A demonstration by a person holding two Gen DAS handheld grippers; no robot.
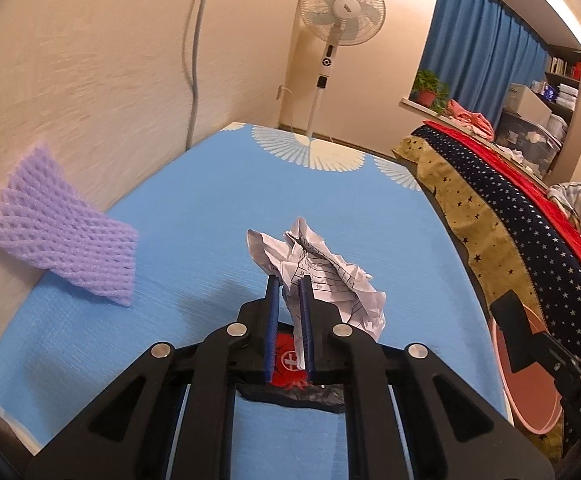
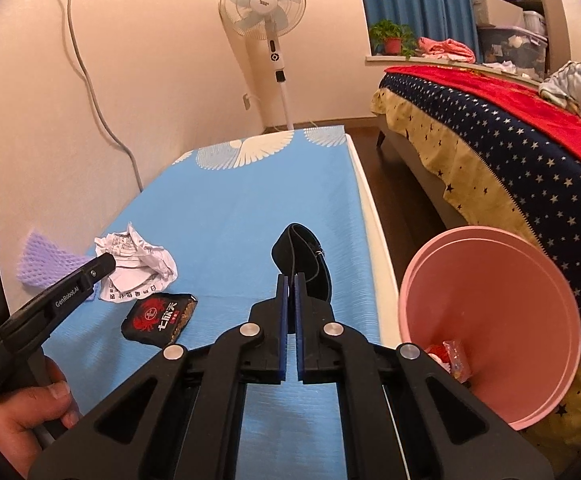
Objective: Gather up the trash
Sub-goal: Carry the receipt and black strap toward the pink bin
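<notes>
My left gripper (image 1: 289, 286) is shut on a crumpled white paper (image 1: 330, 268), held just above the blue table (image 1: 194, 208); the paper also shows in the right wrist view (image 2: 138, 256). A black and red snack wrapper (image 2: 160, 317) lies on the table below it, partly hidden in the left wrist view (image 1: 290, 360). A purple foam net (image 1: 66, 240) leans against the wall at the left. My right gripper (image 2: 291, 280) is shut and empty over the table. A pink bin (image 2: 490, 360) stands at the right with some trash inside.
A black folded strap-like item (image 2: 302, 260) lies on the table ahead of my right gripper. A bed with a starred cover (image 2: 510, 152) stands right of the bin. A standing fan (image 2: 268, 20) and a wall cable (image 2: 90, 80) are behind the table.
</notes>
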